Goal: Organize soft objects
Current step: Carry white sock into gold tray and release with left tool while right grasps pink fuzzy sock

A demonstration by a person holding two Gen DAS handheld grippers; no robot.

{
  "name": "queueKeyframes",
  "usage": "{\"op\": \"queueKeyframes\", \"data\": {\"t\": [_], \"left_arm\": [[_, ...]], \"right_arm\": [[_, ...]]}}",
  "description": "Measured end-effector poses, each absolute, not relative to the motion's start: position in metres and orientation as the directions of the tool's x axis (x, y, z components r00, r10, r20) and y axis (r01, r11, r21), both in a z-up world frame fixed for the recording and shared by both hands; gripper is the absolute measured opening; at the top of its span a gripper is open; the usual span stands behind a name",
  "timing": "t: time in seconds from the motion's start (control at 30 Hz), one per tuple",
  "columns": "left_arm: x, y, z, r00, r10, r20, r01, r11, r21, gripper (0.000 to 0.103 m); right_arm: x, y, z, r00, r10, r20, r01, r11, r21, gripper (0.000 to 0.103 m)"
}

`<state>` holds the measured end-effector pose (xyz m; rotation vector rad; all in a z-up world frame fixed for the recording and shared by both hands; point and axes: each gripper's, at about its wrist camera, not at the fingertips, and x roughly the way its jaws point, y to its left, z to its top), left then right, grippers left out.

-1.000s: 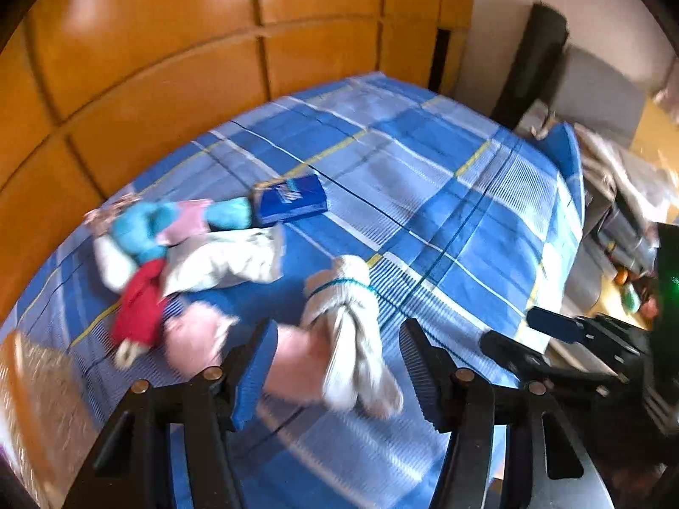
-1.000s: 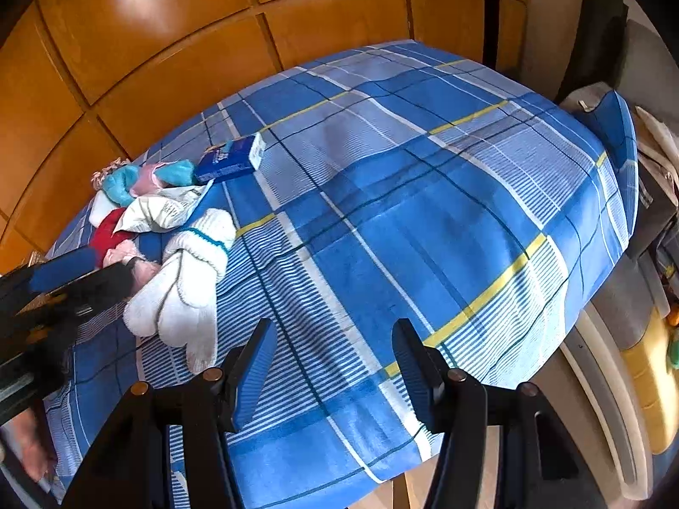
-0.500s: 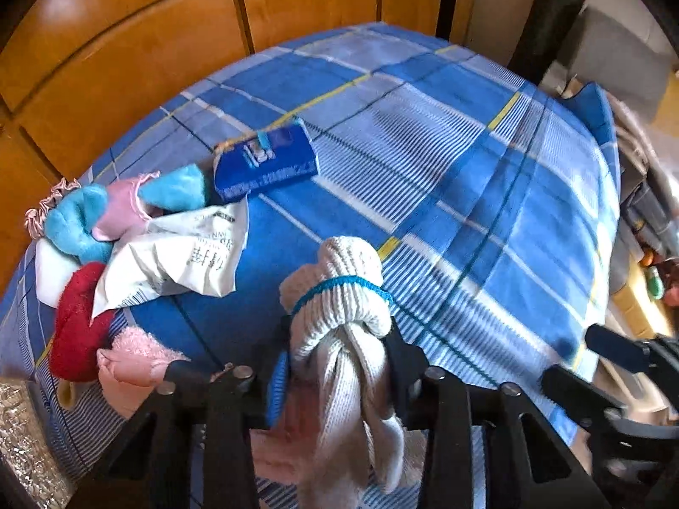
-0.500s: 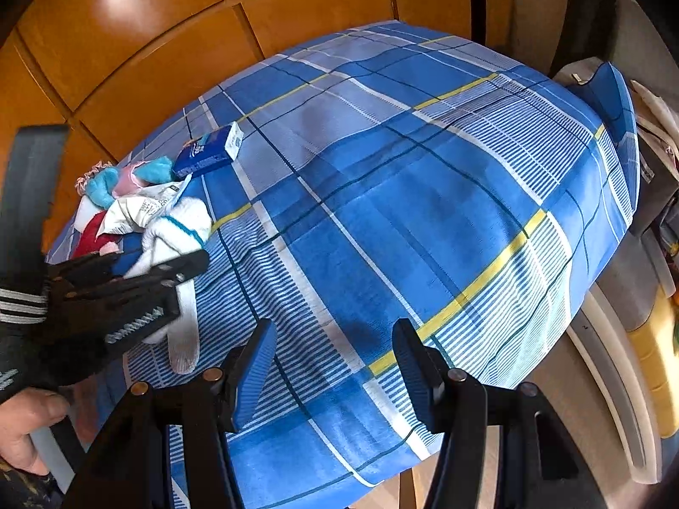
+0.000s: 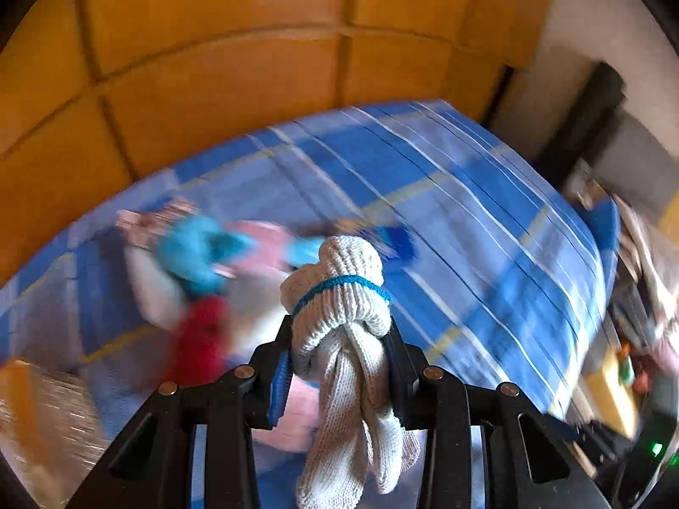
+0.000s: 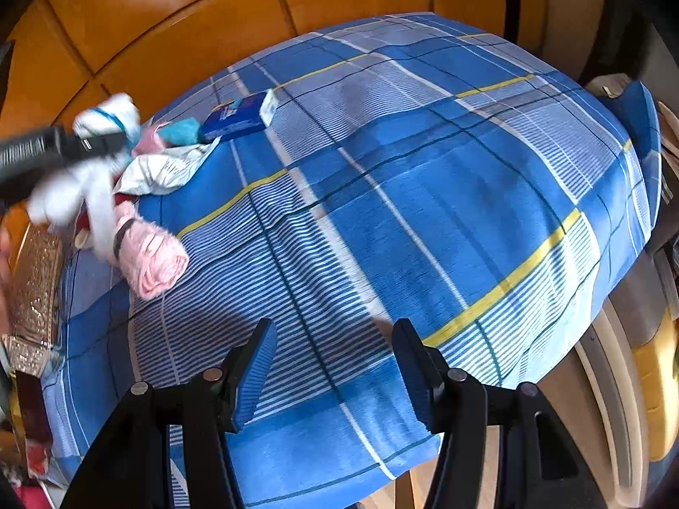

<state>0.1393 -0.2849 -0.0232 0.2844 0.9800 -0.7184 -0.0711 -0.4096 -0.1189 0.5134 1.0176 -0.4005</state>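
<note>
The left claw (image 5: pixel 339 364) is clenching a knotted white knit glove bundle (image 5: pixel 343 318), lifting it clear of the bed (image 6: pixel 424 195), likely to sort it, while the right claw (image 6: pixel 331 364) is hanging released and empty. Beyond the bundle, a pink rolled cloth (image 6: pixel 152 263), white packet (image 6: pixel 165 169) and blue box (image 6: pixel 239 118) are lying on the blue plaid bedsheet, with wooden panelling (image 6: pixel 178 12) behind.

Toy pile (image 5: pixel 203 263) blurred; glove tips (image 5: pixel 322 488) cut off

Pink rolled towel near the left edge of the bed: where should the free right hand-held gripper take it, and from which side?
Grip the pink rolled towel across its middle, coming from above with the right hand-held gripper, which is open and empty. It lies on its side as a roll with a dark band near one end; closing across the roll's width should keep it wound.
</note>
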Motion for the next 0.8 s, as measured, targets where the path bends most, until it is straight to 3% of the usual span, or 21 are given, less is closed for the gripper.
{"op": "queueKeyframes", "data": {"t": [0.33,0.57,0.8], "left_arm": [[0.243,-0.149,0.058,0.564,-0.233,-0.792,0.350,0.937,-0.027,0.038],[0.268,-0.020,0.087,0.646,-0.114,-0.755,0.131,0.991,-0.037,0.038],[0.243,0.081,0.090,0.691,-0.063,-0.720,0.004,0.996,-0.084,0.038]], "right_arm": [[-0.065,-0.399,-0.119,0.475,-0.061,-0.878,0.500,0.840,0.212,0.057],[-0.057,-0.385,-0.118,0.487,-0.023,-0.873,0.445,0.867,0.225,0.057],[-0.011,-0.353,-0.086,0.575,0.054,-0.817,0.188,0.962,0.196,0.058]]}}
